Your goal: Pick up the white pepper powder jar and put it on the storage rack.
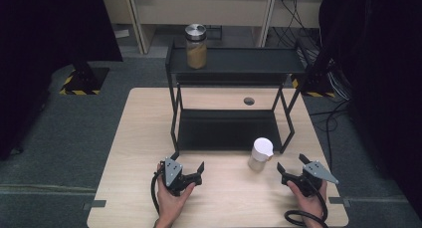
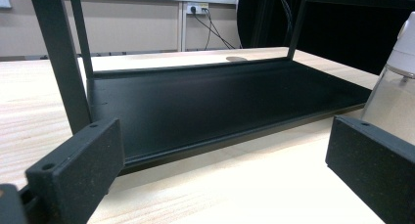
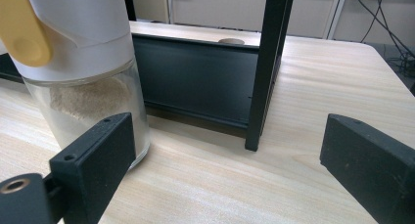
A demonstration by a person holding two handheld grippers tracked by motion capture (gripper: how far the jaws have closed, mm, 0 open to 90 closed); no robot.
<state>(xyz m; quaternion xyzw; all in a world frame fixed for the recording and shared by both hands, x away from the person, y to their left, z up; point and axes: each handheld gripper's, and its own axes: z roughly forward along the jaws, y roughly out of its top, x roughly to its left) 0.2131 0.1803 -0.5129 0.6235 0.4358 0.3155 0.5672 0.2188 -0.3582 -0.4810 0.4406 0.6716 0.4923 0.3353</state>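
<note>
Hands come in from the near edge of the light wooden surface, each holding a claw. On the left, the left claw sits low over the surface near its front edge, with its jaws spread wide and nothing between them. In the left gripper view, its two black pads frame the lower tray of a black metal rack, with bare wood in the gap.

The rack stands at the middle of the surface, toward the far side. It has two tiers: a flat lower tray resting on the wood and an upper shelf carried on thin black legs. On the left part of the upper shelf stands an upright glass jar with a metal lid, filled with tan contents.

Just right of centre, in front of the rack's right front leg, stands a small glass shaker with a white cap. It is upright on the wood and holds pale powder; the right gripper view shows a yellow tab on its cap.

At the right, the right claw rests near the front edge, jaws wide apart and empty. In its own view the shaker stands just beyond its left pad; whether they touch cannot be told.

A small round hole marks the surface behind the rack.
</note>
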